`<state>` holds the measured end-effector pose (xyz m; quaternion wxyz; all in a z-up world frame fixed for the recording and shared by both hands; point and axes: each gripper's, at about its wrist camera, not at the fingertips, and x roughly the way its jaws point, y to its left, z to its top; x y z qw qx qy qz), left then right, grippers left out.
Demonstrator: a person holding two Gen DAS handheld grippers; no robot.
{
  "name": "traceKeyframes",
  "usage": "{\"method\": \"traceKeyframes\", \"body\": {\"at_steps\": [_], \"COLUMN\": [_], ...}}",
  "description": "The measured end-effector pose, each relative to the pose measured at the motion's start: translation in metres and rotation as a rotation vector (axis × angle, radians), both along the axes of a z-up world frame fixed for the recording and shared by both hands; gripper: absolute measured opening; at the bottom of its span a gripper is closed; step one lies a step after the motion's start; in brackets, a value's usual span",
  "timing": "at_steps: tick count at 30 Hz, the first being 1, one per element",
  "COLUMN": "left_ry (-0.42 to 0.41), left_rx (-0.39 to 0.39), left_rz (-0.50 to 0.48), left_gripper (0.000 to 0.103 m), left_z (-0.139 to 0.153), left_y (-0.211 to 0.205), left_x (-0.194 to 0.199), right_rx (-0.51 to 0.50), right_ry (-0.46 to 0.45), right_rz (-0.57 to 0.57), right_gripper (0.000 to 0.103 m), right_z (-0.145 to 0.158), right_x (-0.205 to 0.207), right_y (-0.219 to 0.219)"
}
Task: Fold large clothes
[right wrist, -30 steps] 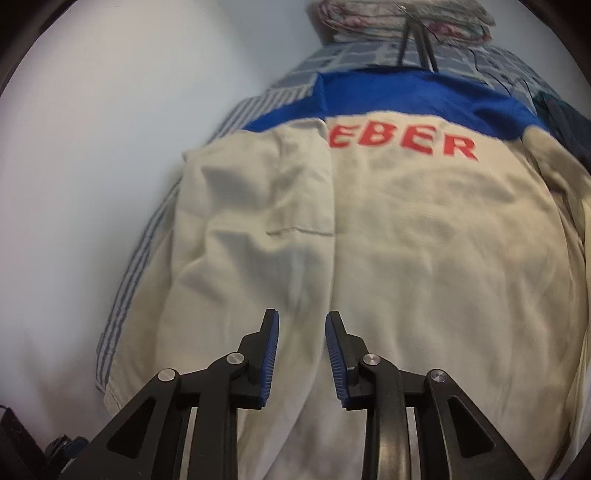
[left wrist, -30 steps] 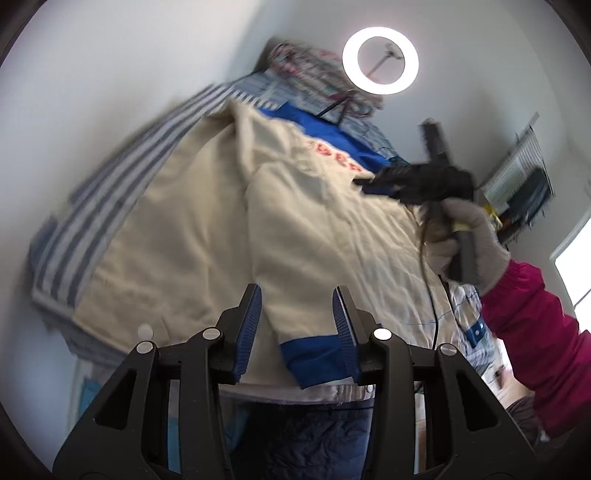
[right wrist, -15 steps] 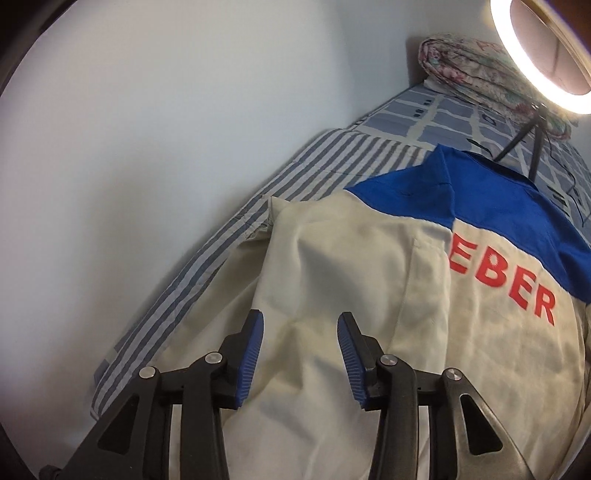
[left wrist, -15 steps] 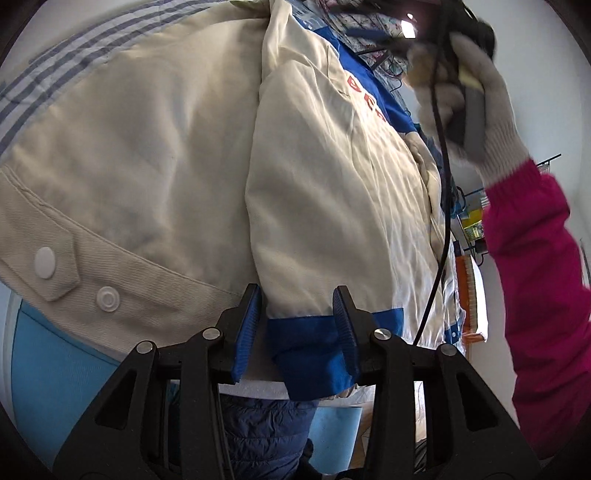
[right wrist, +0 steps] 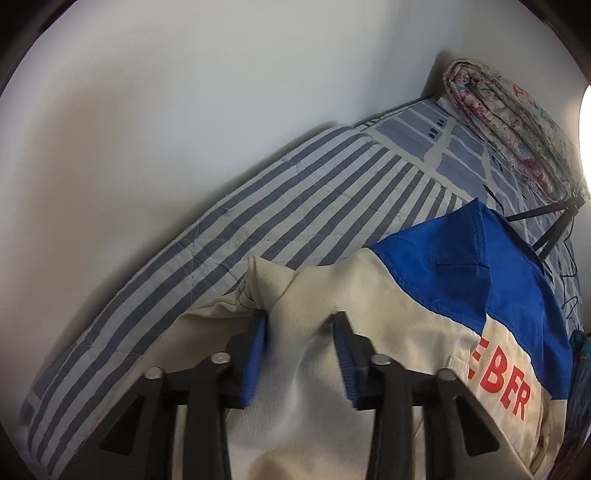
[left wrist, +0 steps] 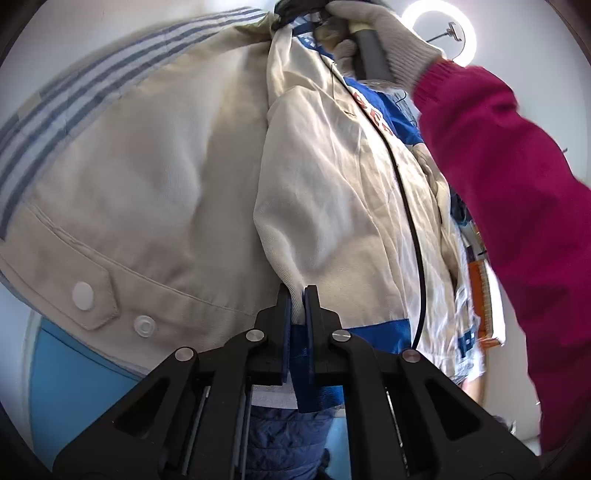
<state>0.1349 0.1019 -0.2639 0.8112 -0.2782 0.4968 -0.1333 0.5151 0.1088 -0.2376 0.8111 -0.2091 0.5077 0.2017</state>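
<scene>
A cream jacket (left wrist: pixel 155 192) with a blue yoke and red letters lies back up on a striped bed; it also shows in the right wrist view (right wrist: pixel 388 332). Its sleeve (left wrist: pixel 332 206) is folded over the back, ending in a blue cuff (left wrist: pixel 317 373). My left gripper (left wrist: pixel 297 291) is shut on the sleeve just above the cuff. My right gripper (right wrist: pixel 301 321) is open, its jaws on either side of a raised fold at the jacket's shoulder. The gloved hand (left wrist: pixel 380 33) holds the right gripper at the top of the left wrist view.
The striped bedcover (right wrist: pixel 295 192) runs along a white wall on the left. A folded floral quilt (right wrist: pixel 509 122) lies at the head of the bed. A ring light (left wrist: pixel 439 29) on a black tripod (right wrist: pixel 550 229) stands on the bed beyond the jacket.
My left gripper has shut on the sleeve near the cuff. My right gripper has moved down and forward onto the jacket's shoulder fold, staying open.
</scene>
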Motion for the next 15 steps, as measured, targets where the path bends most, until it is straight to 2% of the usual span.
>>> {"method": "traceKeyframes", "body": {"at_steps": [1, 5, 7, 9, 11, 13, 14, 15], "left_ry": [-0.008, -0.068, -0.125, -0.142, -0.095, -0.040, -0.018, 0.000], "left_rx": [0.019, 0.104, 0.228, 0.325, 0.344, 0.330, 0.352, 0.395], "left_rz": [-0.004, 0.011, 0.077, 0.164, 0.222, 0.250, 0.238, 0.233], "left_gripper": [0.004, 0.003, 0.003, 0.003, 0.003, 0.003, 0.003, 0.004], "left_z": [0.003, 0.029, 0.046, 0.053, 0.044, 0.030, 0.025, 0.021], "left_y": [0.001, 0.019, 0.039, 0.061, 0.080, 0.089, 0.087, 0.083], "left_x": [0.002, -0.011, -0.023, -0.030, -0.026, -0.022, -0.019, -0.016], "right_rx": [-0.018, -0.015, 0.020, 0.079, 0.114, 0.081, 0.067, 0.058], "right_ry": [0.004, -0.018, -0.023, -0.014, -0.012, -0.028, -0.036, -0.041], "right_rz": [0.003, 0.013, -0.005, -0.039, -0.044, -0.039, -0.036, -0.029], "right_gripper": [0.010, 0.004, 0.004, 0.004, 0.004, 0.005, 0.006, 0.012], "right_z": [-0.002, 0.007, 0.015, 0.023, 0.024, 0.015, 0.008, 0.000], "right_x": [0.001, 0.001, 0.007, 0.017, 0.023, 0.023, 0.022, 0.021], "right_y": [0.003, 0.010, 0.012, 0.015, 0.025, 0.040, 0.046, 0.051]}}
